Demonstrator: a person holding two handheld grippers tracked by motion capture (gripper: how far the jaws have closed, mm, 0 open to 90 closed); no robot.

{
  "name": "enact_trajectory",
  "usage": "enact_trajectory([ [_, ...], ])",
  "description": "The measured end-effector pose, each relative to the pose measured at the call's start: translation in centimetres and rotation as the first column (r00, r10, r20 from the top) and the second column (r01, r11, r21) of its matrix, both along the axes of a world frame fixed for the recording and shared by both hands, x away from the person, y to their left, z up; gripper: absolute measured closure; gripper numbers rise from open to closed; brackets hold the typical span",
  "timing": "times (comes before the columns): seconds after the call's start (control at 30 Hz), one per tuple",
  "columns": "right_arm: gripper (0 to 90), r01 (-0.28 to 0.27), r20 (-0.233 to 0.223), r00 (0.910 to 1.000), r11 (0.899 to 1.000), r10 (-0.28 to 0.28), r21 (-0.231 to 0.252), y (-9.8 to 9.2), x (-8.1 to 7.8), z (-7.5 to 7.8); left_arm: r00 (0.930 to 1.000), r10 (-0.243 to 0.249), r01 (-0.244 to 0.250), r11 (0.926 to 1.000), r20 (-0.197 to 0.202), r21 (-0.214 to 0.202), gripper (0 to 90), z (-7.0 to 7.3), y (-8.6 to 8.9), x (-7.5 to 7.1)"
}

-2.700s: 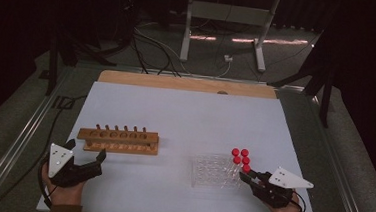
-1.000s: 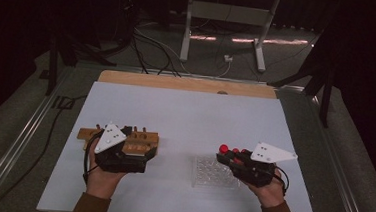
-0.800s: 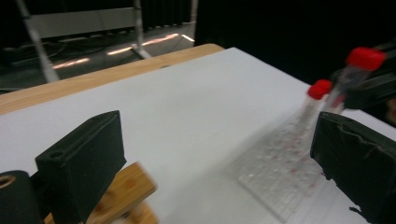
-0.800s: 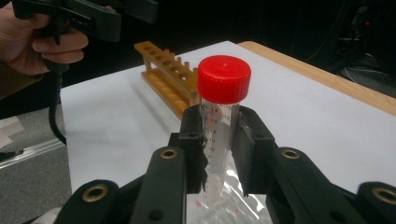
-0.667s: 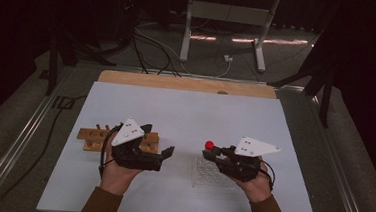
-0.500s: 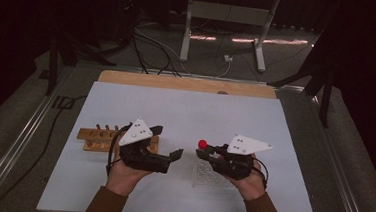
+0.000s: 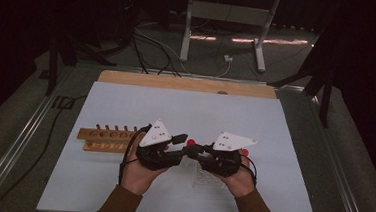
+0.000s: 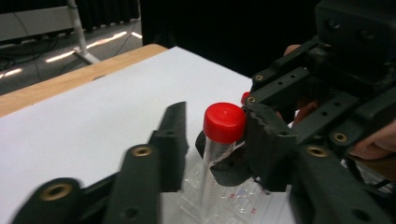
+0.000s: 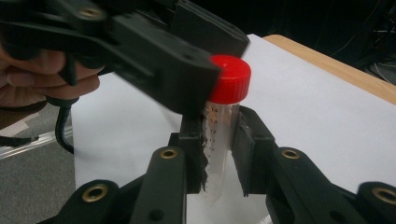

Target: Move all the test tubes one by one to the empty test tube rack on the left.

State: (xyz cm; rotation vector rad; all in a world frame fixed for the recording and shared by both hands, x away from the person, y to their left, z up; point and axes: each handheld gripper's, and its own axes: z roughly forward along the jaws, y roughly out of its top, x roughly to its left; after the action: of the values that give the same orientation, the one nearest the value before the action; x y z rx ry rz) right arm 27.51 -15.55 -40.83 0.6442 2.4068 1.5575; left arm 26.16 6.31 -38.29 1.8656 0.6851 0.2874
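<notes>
Two hand-held grippers meet over a white mat [image 7: 126, 106] as a clear tube [image 9: 219, 144] with a red cap [image 9: 229, 84] passes between them. The right gripper [image 9: 219, 149] clamps the tube's graduated barrel upright, just above a clear rack [image 7: 206, 175]. The left gripper [image 8: 210, 140] has just been closing its jaws, with the cap between them; they stand narrow beside it, and whether both pads press yet is hard to tell from these angles.

To unscrew cleanly, the left jaws should seat square on the ribbed cap and turn about the tube's axis, while the right holds the smooth, slippery plastic firmly without tilting.

The tube is thin-walled and round-bottomed. A wooden rack [image 7: 108, 139] with a row of holes and pegs lies well apart at the left.
</notes>
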Motion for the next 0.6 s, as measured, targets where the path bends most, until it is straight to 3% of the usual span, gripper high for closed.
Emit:
enact_trajectory([
  [0.1, 74.3, 0.001, -0.007, 1.0, 1.0, -0.001, 0.0, 0.0, 0.0, -0.1, 0.9999, -0.01, 0.01, 0.9999, 0.0, 0.009, 69.8, -0.1, -0.2, 0.0],
  [0.3, 73.7, -0.004, -0.009, 1.0, 1.0, 0.004, 0.002, 0.0, 0.1, -0.1, 0.9999, -0.011, 0.011, 0.9999, 0.002, 0.009, 71.0, 0.0, -0.1, 0.0],
  [0.47, 40.5, 0.005, -0.017, 0.9998, 1.0, -0.005, 0.022, -0.5, 0.1, 0.0, 0.9999, 0.012, -0.012, 0.9999, 0.009, 0.002, 71.1, 0.2, 0.5, 0.1],
  [0.6, 21.4, 0.07, 0.002, 0.9975, 0.997, -0.07, 0.039, -1.7, 0.1, 0.3, 0.9988, 0.046, -0.046, 0.9989, 0.015, -0.008, 71.2, 0.4, 1.7, 0.2],
])
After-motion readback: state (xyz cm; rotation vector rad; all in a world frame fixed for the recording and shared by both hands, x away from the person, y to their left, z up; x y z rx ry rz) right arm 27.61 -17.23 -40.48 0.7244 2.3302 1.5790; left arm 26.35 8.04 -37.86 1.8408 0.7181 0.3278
